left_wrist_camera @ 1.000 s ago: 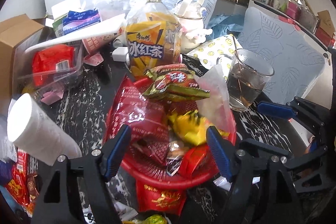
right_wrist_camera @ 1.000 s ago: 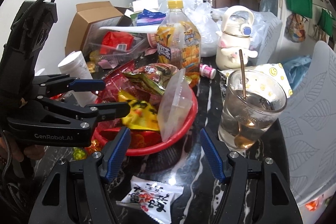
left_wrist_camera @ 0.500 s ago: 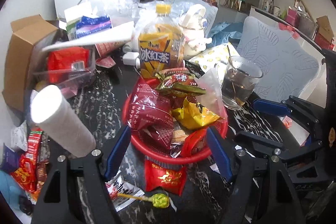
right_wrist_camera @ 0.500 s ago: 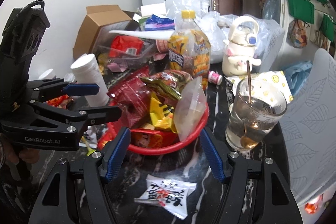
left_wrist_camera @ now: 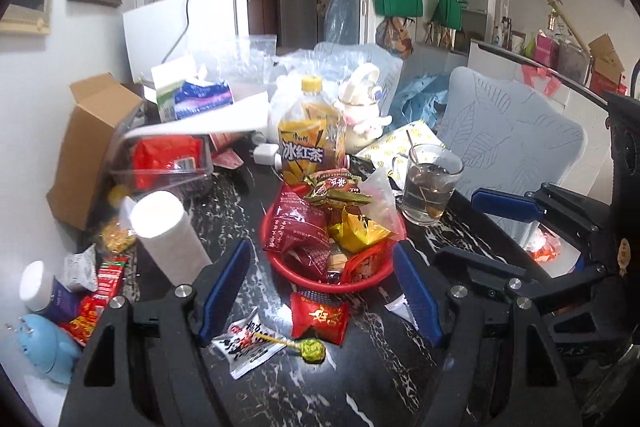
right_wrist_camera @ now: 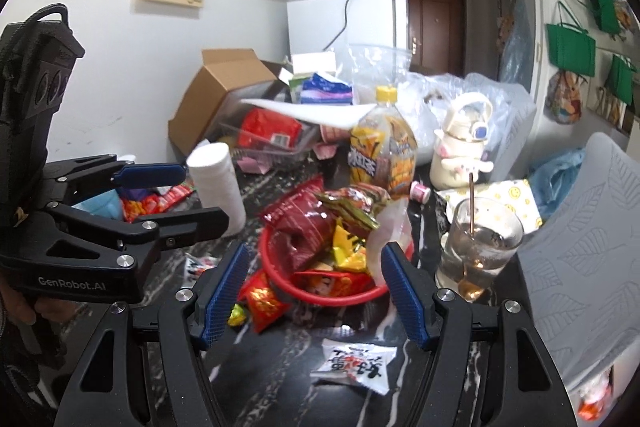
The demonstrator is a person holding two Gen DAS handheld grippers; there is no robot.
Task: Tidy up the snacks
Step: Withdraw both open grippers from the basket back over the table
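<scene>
A red basket (left_wrist_camera: 280,269) (right_wrist_camera: 276,281) heaped with snack packets stands mid-table on the black marble top. In front of it lie a red packet (left_wrist_camera: 318,319), a green lollipop (left_wrist_camera: 312,349) and a white packet (left_wrist_camera: 244,347). Another white packet (right_wrist_camera: 356,363) lies nearer the right side. More loose snacks (left_wrist_camera: 100,291) sit at the left edge. My left gripper (left_wrist_camera: 322,245) hangs open and empty, above and short of the basket. My right gripper (right_wrist_camera: 316,247) is open and empty too, beside it on the right (left_wrist_camera: 458,225).
Behind the basket stands an iced-tea bottle (left_wrist_camera: 310,143), to its right a glass of water (left_wrist_camera: 430,187) with a stick in it. A white cup stack (left_wrist_camera: 168,239), a clear box (left_wrist_camera: 168,159) and a cardboard box (left_wrist_camera: 88,147) crowd the left. A grey chair (left_wrist_camera: 508,143) stands right.
Both grippers have drawn back and up from the basket, which now looks smaller. The loose packets and lollipop in front of it have come into view. The jaws kept their width.
</scene>
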